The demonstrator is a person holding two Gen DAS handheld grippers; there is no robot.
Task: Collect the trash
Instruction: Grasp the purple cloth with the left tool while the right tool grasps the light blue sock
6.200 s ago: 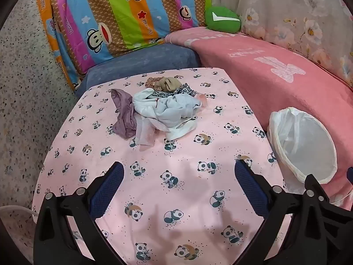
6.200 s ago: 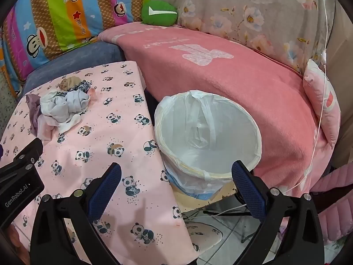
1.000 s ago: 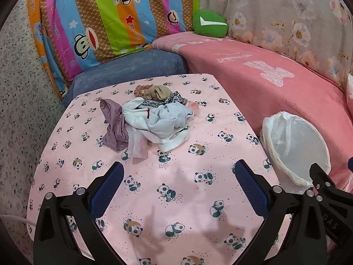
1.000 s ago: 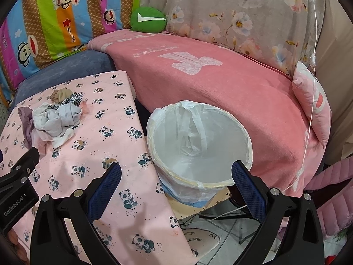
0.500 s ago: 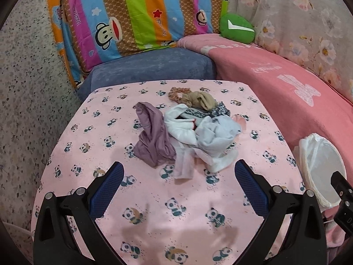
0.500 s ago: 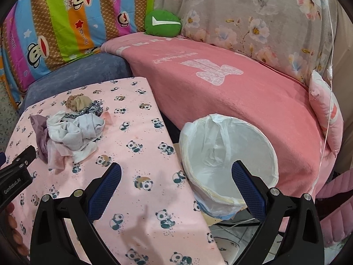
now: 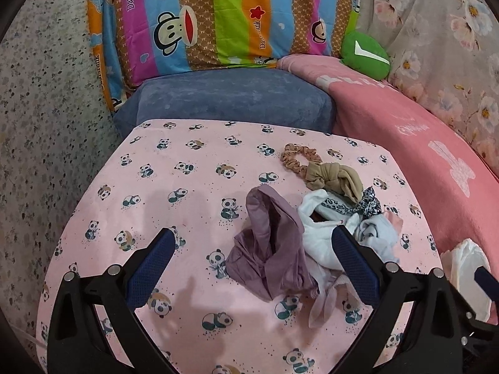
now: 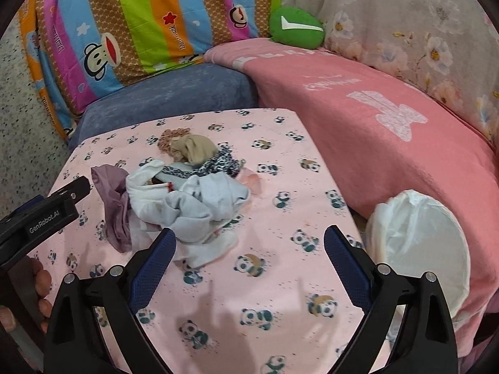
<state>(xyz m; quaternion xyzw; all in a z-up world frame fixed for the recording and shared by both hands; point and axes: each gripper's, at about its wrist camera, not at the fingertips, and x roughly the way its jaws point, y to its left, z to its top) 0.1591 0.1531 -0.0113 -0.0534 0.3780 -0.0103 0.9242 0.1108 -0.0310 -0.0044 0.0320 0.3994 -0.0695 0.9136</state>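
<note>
Heap of discarded cloth (image 8: 187,199): crumpled white and pale blue pieces at the centre, a mauve piece (image 7: 271,249) on its left flank, a tan knotted piece (image 7: 336,180) and a leopard-print strip (image 8: 215,163) at the far side, a tan scrunchie (image 7: 293,157) touching the tan piece. It lies on the far half of the table (image 8: 280,280), which is covered in pink cloth printed with pandas. Sofa beyond: blue cushion (image 7: 230,99) at the table's far edge, pink blanket (image 8: 389,143) along the right, striped cartoon-monkey pillow (image 7: 218,15) and floral drape (image 8: 405,15) behind, small green cushion (image 8: 296,26) between them. Bin with white liner (image 8: 421,237): stands off the table's right edge, against the blanket, mouth open. Bare tablecloth spreads near and left of the heap. Left gripper (image 7: 255,258): fingers wide apart, nothing between them, right finger over the heap's white part. Right gripper (image 8: 249,261): fingers wide apart, holding nothing, just short of the heap.
</note>
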